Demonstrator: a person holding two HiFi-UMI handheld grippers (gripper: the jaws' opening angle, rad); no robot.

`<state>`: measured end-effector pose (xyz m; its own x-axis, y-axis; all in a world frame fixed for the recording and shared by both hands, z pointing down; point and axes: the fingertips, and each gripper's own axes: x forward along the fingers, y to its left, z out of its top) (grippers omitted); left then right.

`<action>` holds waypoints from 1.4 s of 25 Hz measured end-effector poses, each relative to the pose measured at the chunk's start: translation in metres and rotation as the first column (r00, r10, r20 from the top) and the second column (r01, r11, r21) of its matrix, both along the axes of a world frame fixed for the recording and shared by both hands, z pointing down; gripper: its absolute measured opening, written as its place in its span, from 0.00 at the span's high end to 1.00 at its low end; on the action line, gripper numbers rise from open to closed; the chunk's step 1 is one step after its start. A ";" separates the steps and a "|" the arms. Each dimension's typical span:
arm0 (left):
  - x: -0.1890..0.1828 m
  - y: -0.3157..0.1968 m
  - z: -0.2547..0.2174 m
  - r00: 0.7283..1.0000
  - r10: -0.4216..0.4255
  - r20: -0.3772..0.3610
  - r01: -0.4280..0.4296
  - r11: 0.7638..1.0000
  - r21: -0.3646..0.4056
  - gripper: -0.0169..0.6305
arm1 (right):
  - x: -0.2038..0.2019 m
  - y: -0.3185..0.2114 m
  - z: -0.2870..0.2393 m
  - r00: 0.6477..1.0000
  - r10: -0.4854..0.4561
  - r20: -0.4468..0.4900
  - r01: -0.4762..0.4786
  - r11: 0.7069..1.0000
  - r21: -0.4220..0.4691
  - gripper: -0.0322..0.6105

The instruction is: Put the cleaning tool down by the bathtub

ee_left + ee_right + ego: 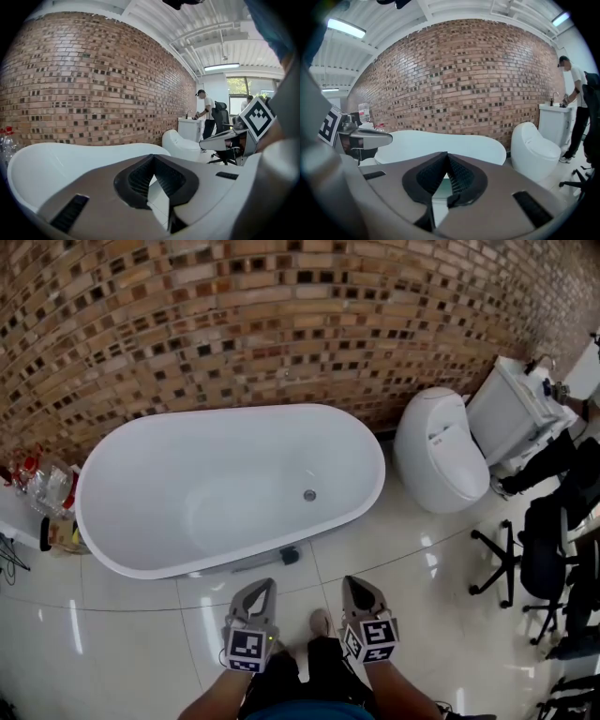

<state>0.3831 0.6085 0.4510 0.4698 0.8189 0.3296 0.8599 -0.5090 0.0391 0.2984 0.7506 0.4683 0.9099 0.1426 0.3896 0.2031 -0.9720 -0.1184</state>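
Two tools sit low in the head view, side by side. The left tool (264, 584) is at lower centre and the right tool (352, 582) is just to its right, both pointing up the frame toward the bathtub (141, 563). In the left gripper view the left tool (152, 157) has its dark ribbed pads pressed together at the tips with nothing between them. The right gripper view shows the right tool (446, 155) closed the same way and empty too. The cleaning tool (275, 560) lies on the glossy tiled floor (122, 634), just beside the near edge of the white oval bathtub. Its dark head is toward the right and its slim handle runs left along the tub's base. It lies a little above the left tool's tips and apart from them. I cannot tell whether it touches the tub. A brick wall (281, 324) fills the upper part of the frame behind the tub. A white toilet (441, 451) stands to the tub's right, and black office chairs (539, 559) crowd the right edge. Some bottles (42, 488) cluster at the left edge near the tub's end. A person (576, 93) stands at a white cabinet far right in the right gripper view.
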 end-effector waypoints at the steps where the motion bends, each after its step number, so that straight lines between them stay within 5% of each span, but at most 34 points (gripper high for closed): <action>1: 0.002 0.000 -0.013 1.000 0.001 -0.005 -0.001 1.000 -0.015 0.97 | 0.002 0.001 -0.015 1.000 0.012 -0.023 -0.012 1.000 -0.012 0.92; 6: -0.025 -0.018 -0.079 0.999 0.009 -0.044 -0.011 0.999 -0.032 0.97 | -0.022 -0.019 -0.088 0.995 0.005 -0.099 -0.007 1.000 -0.020 0.92; 10: -0.045 -0.022 -0.127 0.993 -0.019 -0.117 0.014 0.999 -0.044 0.97 | -0.033 -0.022 -0.141 0.983 -0.101 -0.153 0.092 0.994 -0.064 0.92; 14: -0.066 -0.030 -0.148 0.991 -0.125 -0.052 0.119 0.989 -0.093 0.97 | -0.044 -0.011 -0.182 0.971 -0.139 -0.197 0.121 0.988 -0.099 0.92; 17: -0.081 -0.020 -0.170 0.992 -0.119 -0.051 0.113 0.987 -0.116 0.97 | -0.053 -0.003 -0.214 0.959 -0.132 -0.249 0.106 0.988 -0.114 0.93; 25: -0.110 0.007 -0.216 0.983 -0.063 -0.175 0.035 0.987 -0.160 0.97 | -0.090 0.013 -0.247 0.951 -0.081 -0.300 0.043 0.990 -0.131 0.93; 35: -0.107 -0.003 -0.208 0.982 -0.043 -0.184 0.019 0.991 -0.130 0.97 | -0.098 0.005 -0.253 0.949 -0.047 -0.312 0.009 0.992 -0.122 0.93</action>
